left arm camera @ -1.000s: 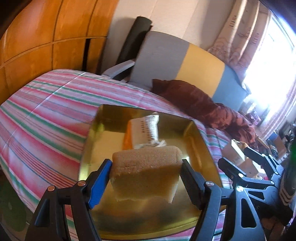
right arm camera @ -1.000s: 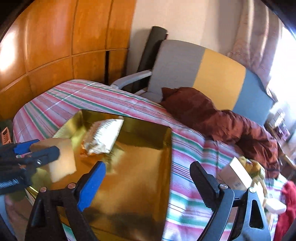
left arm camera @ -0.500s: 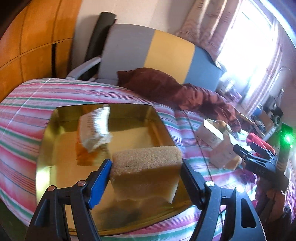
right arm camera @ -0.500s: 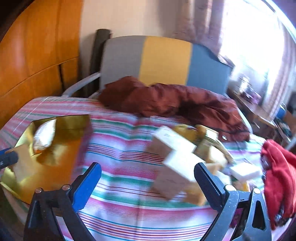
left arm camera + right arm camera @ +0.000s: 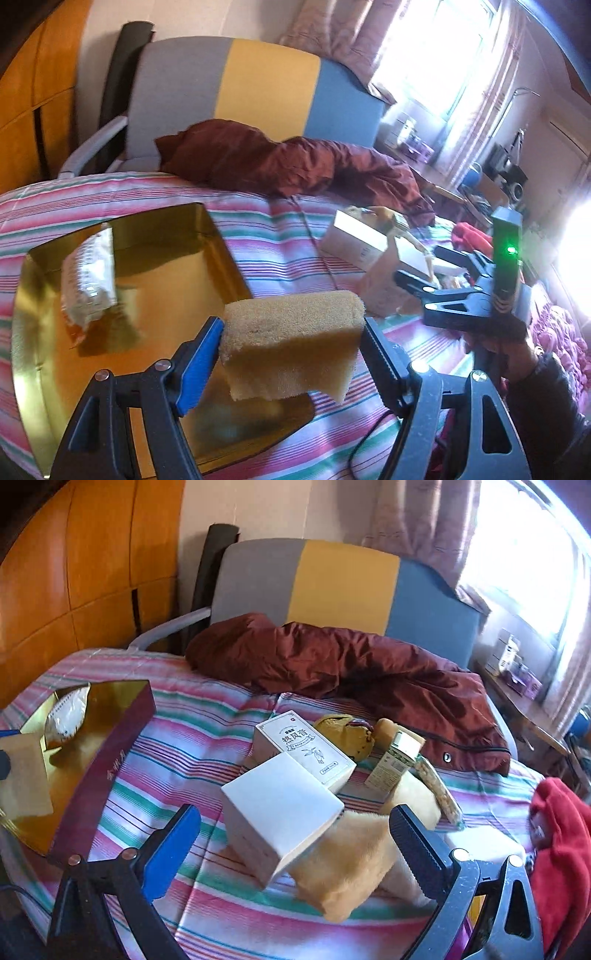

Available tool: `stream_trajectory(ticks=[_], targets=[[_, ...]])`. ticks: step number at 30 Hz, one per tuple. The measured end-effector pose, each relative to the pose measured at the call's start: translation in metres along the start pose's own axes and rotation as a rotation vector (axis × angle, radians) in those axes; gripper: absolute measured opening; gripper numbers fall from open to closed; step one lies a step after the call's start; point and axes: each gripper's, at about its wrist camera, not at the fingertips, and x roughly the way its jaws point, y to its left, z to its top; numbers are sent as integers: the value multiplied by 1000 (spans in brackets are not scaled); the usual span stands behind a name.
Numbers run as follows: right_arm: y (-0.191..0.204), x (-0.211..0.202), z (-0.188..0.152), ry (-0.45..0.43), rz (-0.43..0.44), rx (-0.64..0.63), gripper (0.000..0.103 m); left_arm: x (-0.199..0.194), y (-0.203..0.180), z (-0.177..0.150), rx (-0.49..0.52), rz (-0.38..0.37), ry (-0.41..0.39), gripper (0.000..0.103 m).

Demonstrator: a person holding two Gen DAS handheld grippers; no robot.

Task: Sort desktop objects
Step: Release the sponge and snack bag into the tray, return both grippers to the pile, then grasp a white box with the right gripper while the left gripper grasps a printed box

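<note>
My left gripper [image 5: 291, 332] is shut on a tan sponge [image 5: 291, 339] and holds it over the right edge of a gold tray [image 5: 155, 258]. A white snack packet [image 5: 88, 277] lies in the tray. My right gripper [image 5: 295, 830] is open and empty, above a plain white box [image 5: 280, 812] in a pile on the striped cloth. The pile also has a printed white box [image 5: 306, 753], a small green-and-white carton [image 5: 395, 764] and a yellow cloth [image 5: 351, 864]. The tray [image 5: 110, 709] and sponge [image 5: 22, 771] show at the left of the right wrist view.
A maroon jacket [image 5: 351, 664] lies at the back of the striped cloth [image 5: 207, 723], against a grey, yellow and blue chair back [image 5: 332, 583]. A red garment [image 5: 561, 834] lies at the right. The right gripper shows in the left wrist view [image 5: 436, 269].
Both views have swung right. The sponge has moved from over the tray's middle to over its right edge. The right gripper has moved from the tray to above the pile of boxes.
</note>
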Motion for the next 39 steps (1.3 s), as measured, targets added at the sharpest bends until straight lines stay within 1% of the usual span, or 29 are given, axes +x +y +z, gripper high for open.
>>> stream_trajectory(ticks=[1, 4, 6, 9, 12, 13, 14, 15, 16, 17, 19, 21, 22, 23, 24, 26, 31, 34, 37, 38, 39], targets=[[0, 3, 1, 2, 3, -6, 103, 2, -3, 1, 6, -4, -1, 75], [-1, 13, 2, 10, 15, -12, 103, 4, -9, 6, 24, 22, -23, 75], [-3, 16, 0, 11, 33, 5, 102, 5, -8, 7, 16, 20, -23, 75], [-2, 20, -4, 17, 36, 14, 102, 3, 1, 7, -13, 80, -44, 75], [3, 21, -3, 16, 32, -12, 102, -5, 21, 6, -74, 269, -95, 76], [3, 22, -3, 16, 37, -10, 102, -8, 29, 6, -98, 325, -109, 77], [4, 23, -2, 17, 37, -8, 102, -10, 37, 5, -119, 379, -115, 86], [4, 24, -3, 20, 37, -11, 102, -9, 49, 6, -133, 437, -97, 90], [4, 25, -3, 24, 40, -11, 102, -10, 59, 6, -156, 471, -81, 90], [3, 26, -4, 28, 42, -8, 102, -11, 66, 6, -179, 478, -77, 90], [4, 27, -4, 30, 42, -15, 102, -15, 80, 6, -222, 430, -61, 90], [5, 27, -4, 35, 46, -22, 101, -15, 79, 8, -213, 418, -56, 90], [5, 27, -4, 38, 45, -24, 92, -15, 76, 9, -200, 398, -58, 90], [5, 28, -4, 48, 48, -22, 78, -14, 71, 11, -188, 367, -59, 90], [4, 29, -4, 55, 58, -16, 75, -12, 67, 13, -179, 328, -59, 90], [3, 29, -4, 61, 69, -9, 74, -4, 53, 21, -146, 259, -49, 89], [-5, 24, -2, 58, 98, 29, 74, 21, 15, 42, -69, 139, -15, 88], [-12, 19, 0, 51, 123, 60, 74, 41, -6, 56, -28, 99, 24, 85], [-18, 12, 3, 36, 138, 80, 74, 64, -22, 66, -9, 54, 64, 85], [-21, 8, 5, 25, 144, 92, 74, 71, -26, 70, -1, 53, 75, 85], [-24, 5, 7, 12, 148, 108, 74, 79, -34, 73, 29, 62, 83, 85]])
